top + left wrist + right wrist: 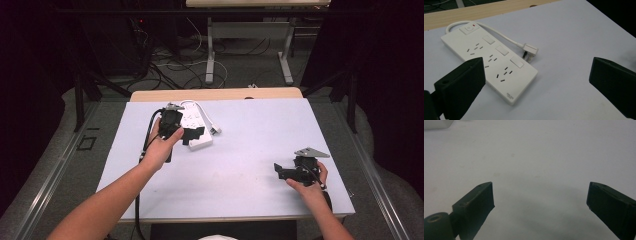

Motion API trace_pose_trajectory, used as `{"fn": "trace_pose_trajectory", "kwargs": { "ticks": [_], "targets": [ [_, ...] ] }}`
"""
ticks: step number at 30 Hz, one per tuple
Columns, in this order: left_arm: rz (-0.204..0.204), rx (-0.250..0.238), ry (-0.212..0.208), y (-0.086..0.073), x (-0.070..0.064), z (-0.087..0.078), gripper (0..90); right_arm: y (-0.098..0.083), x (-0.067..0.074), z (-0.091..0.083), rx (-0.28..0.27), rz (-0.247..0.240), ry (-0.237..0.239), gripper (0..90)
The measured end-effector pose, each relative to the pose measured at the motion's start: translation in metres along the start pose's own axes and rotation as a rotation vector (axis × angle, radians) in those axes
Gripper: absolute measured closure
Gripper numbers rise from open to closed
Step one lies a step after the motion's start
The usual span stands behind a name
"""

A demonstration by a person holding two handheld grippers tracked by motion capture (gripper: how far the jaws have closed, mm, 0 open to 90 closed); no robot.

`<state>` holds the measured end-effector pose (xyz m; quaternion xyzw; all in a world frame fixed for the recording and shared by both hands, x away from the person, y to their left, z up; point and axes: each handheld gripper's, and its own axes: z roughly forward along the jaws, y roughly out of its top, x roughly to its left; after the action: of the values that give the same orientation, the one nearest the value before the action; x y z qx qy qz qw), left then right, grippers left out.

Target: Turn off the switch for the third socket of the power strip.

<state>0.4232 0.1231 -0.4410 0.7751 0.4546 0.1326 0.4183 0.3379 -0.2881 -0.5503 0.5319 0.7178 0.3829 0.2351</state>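
My left gripper (536,85) hovers with jaws spread wide, empty, over the white power strip (489,62), which lies just ahead of my left fingers (461,85) on the white table (574,37). Looks like the approach step; next I'd need to lower and close across the strip body or go for its plug (530,51). My right gripper (540,205) is open too, holding nothing, well apart. Strip's near end is partly hidden under my left gripper in the high view.
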Motion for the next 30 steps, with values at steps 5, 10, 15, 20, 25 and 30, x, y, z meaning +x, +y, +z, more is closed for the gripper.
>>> {"fn": "trace_pose_trajectory", "kwargs": {
  "ticks": [5, 10, 15, 20, 25, 30],
  "targets": [
    [0.001, -0.007, 0.000, -0.005, 0.002, -0.008, 0.5, 0.000, 0.000, 0.000, 0.000, 0.000, 0.000, 6.7],
    [0.010, -0.008, 0.001, -0.012, 0.003, -0.014, 0.6, 0.000, 0.000, 0.000, 0.000, 0.002, -0.002, 6.7],
    [0.009, -0.010, -0.001, -0.021, 0.005, -0.020, 0.6, 0.000, 0.000, 0.000, -0.001, 0.001, -0.001, 6.7],
    [0.014, -0.001, -0.007, -0.033, 0.007, -0.024, 0.7, 0.000, 0.001, -0.001, -0.004, 0.001, 0.000, 6.7],
    [0.001, -0.011, 0.003, -0.048, 0.010, -0.025, 0.7, 0.000, 0.001, -0.001, -0.004, 0.001, -0.001, 6.7],
    [-0.017, -0.007, -0.003, -0.061, 0.014, -0.026, 1.0, 0.000, 0.001, -0.001, -0.003, -0.001, -0.001, 6.7]
  ]
}}
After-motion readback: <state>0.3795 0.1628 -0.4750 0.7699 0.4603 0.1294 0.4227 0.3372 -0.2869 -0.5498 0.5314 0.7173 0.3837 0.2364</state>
